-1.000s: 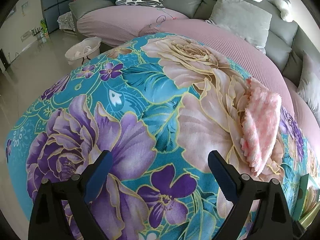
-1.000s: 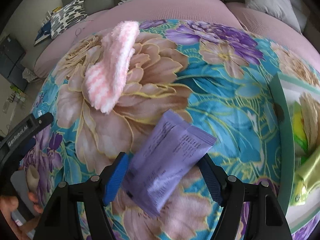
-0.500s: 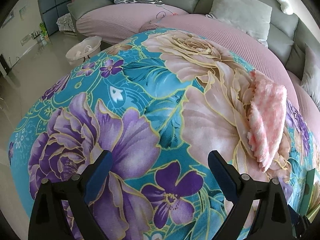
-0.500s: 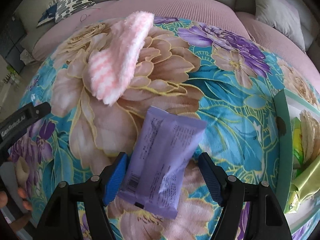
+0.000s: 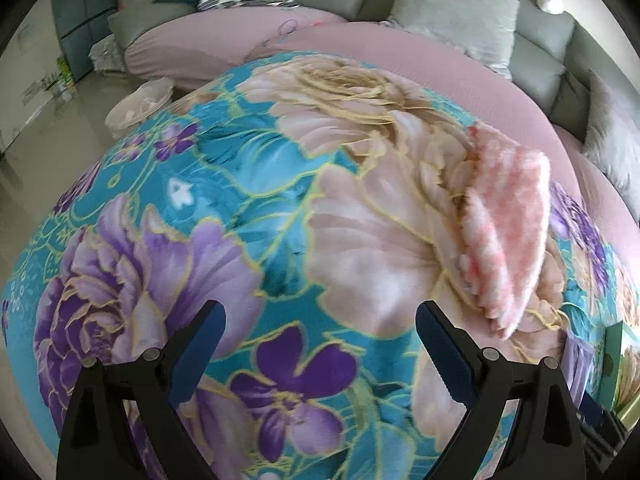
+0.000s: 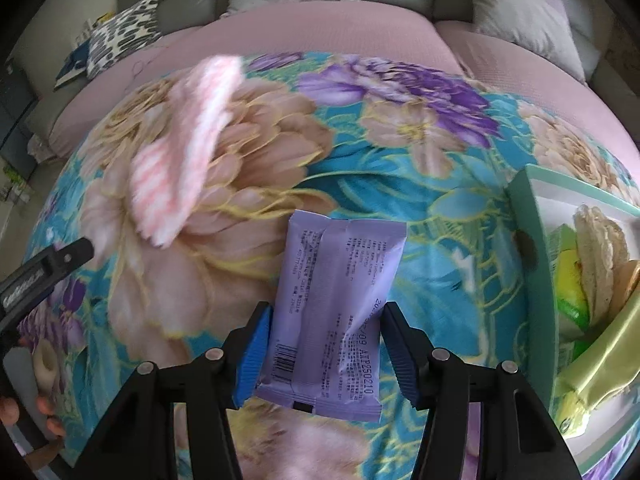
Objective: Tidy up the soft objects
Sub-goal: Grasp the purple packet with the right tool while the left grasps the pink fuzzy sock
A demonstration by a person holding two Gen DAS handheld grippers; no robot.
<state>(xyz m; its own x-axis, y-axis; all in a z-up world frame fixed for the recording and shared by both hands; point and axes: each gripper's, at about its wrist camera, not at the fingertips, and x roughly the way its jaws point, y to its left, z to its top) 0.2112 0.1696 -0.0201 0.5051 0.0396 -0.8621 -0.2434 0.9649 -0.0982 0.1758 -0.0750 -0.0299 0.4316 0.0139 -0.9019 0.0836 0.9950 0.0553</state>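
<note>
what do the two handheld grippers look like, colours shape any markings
Both are matte black plastic frames with two angled fingers, each tipped with a blue pad, and round silver pivot pins along the linkages. The right gripper has ribbed blue pads. The left gripper shows darker blue pads. In the right wrist view, its black body carries white lettering, too blurred to read.

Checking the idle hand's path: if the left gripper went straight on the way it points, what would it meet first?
Probably the bare floral blanket; nothing lies between the open left gripper. The pink fluffy cloth sits off right.

Home living room, grey sectional sofa with throw cushions, floral blanket, tiled floor
</note>
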